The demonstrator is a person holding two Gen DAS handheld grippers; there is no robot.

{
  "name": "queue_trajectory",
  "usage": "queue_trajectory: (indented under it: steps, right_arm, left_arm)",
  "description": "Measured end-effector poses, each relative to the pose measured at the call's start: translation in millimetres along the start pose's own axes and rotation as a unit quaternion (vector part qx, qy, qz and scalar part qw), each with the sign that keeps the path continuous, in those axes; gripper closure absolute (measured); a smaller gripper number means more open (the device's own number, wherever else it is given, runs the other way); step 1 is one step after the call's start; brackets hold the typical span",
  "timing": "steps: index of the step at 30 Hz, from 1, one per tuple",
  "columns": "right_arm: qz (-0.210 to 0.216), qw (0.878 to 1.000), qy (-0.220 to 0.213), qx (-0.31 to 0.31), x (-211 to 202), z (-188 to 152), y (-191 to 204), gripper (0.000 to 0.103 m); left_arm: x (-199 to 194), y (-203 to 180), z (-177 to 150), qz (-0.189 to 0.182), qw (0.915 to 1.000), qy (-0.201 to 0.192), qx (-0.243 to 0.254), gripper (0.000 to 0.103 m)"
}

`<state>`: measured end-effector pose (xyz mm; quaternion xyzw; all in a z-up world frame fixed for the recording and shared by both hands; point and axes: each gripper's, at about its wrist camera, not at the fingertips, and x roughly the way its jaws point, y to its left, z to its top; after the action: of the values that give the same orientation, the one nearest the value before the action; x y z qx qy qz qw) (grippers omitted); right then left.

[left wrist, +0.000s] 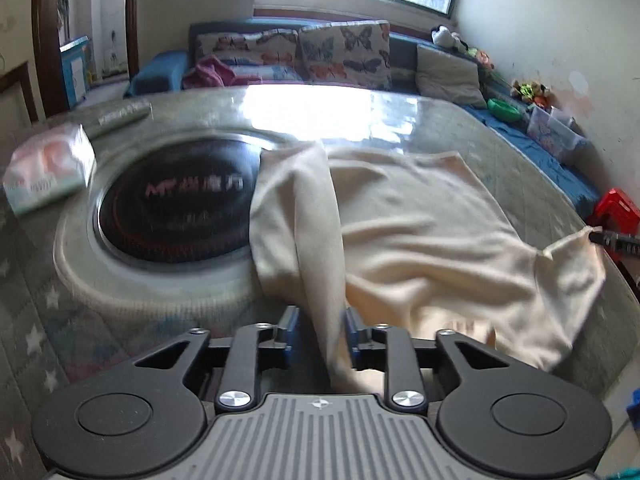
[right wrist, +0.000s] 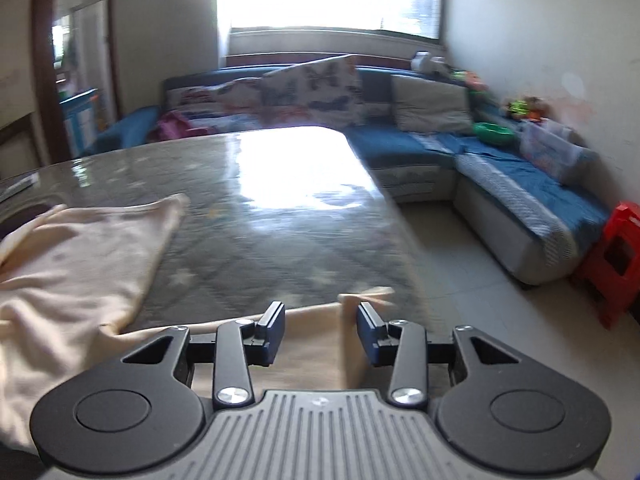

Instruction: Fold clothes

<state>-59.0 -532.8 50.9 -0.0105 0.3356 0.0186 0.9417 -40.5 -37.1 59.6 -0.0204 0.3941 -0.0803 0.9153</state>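
Note:
A cream garment [left wrist: 420, 224] lies rumpled on the glass-topped table [left wrist: 440, 120]. A long strip of it runs back between the fingers of my left gripper [left wrist: 320, 332], whose jaws stand a little apart with the cloth hanging in the gap. Its far right corner is lifted at the tip of my right gripper, seen at the edge of the left wrist view [left wrist: 600, 236]. In the right wrist view the cream garment [right wrist: 80, 248] spreads at left, and a band of it passes under and between the fingers of my right gripper [right wrist: 320, 328], which stand apart.
A black induction hob [left wrist: 176, 204] is set in the table at left, partly under the cloth. A tissue pack [left wrist: 48, 168] lies at far left. A blue sofa [right wrist: 500, 168] with cushions runs behind and right. A red stool [right wrist: 616, 256] stands on the floor at right.

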Motion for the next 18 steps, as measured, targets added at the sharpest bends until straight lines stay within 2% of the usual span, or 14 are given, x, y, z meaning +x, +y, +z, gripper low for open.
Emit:
queue_trajectory:
  steps: [3,5,9,16,18]
  right_arm:
    - [0.031,0.999,0.007,-0.013,11,0,21,0.053]
    - [0.048,0.999,0.011,-0.013,16,-1,32,0.050]
    - [0.068,0.997,0.015,-0.016,20,-1,46,0.045]
    - [0.088,0.996,0.021,-0.021,25,0,62,0.039]
    - [0.094,0.995,0.023,-0.022,27,0,67,0.039]
  left_arm:
    - [11,-7,18,0.011,0.9997,-0.021,0.009,0.065]
    - [21,-13,32,0.020,0.9991,-0.033,0.016,0.057]
    - [49,-25,58,0.044,0.9966,-0.052,0.045,0.053]
    - [113,-31,83,0.072,0.9931,-0.031,0.087,0.053]
    - [123,-29,83,0.086,0.9913,-0.026,0.096,0.067]
